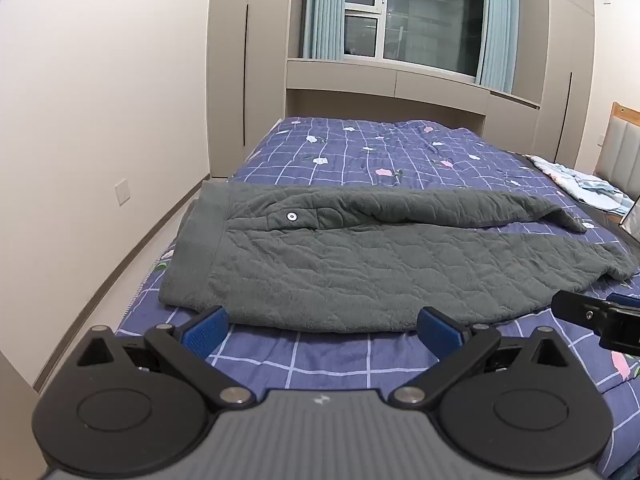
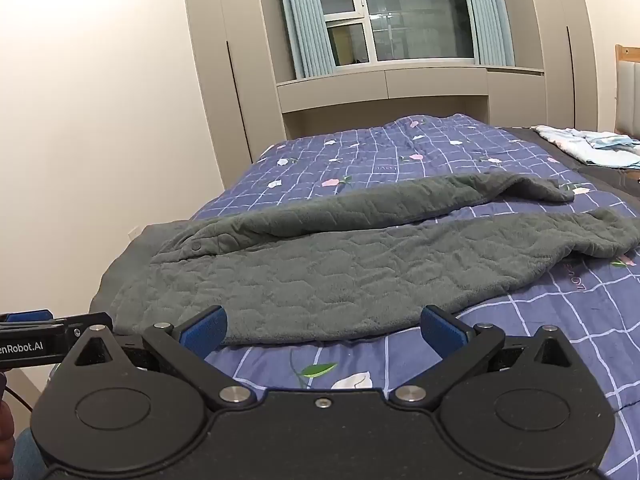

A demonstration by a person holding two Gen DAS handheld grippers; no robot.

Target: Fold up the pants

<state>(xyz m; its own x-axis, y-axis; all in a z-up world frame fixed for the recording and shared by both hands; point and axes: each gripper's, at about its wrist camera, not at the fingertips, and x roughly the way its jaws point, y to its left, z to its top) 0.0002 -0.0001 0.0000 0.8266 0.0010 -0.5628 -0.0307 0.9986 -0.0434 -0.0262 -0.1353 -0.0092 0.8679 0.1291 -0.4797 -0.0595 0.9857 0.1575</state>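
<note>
The left gripper [image 1: 322, 330] hovers with its blue pads spread wide and nothing between them, the near hem of the grey quilted pants [image 1: 360, 264] lying just ahead at twelve o'clock on the purple checked quilt [image 1: 320, 356], waistband toward ten o'clock and legs trailing toward two and three. The right gripper [image 2: 324, 330] is likewise spread and empty, with the pants [image 2: 340, 264] again at twelve o'clock, touching neither pad, and a pale folded cloth [image 2: 588, 146] far off at two.
</note>
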